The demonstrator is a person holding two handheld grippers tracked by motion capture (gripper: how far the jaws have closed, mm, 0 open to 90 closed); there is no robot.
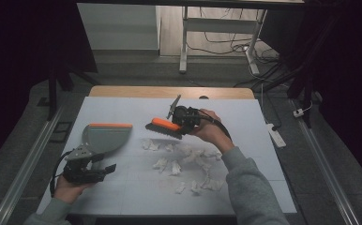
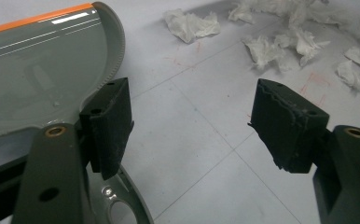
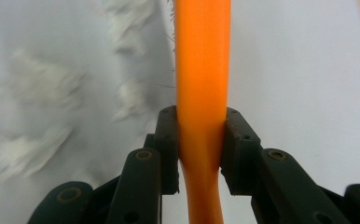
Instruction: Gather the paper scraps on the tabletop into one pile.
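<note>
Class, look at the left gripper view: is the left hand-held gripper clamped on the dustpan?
No, its jaws stand apart beside the dustpan, with bare table between them.

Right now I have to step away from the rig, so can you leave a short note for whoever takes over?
Right gripper: shut on the brush, held above the table behind the paper scraps.
Left gripper: open, holding nothing, at the handle end of the dustpan.
Done: brush picked up.
Left: take the dustpan, sweep the scraps into it; none are in it yet.
</note>
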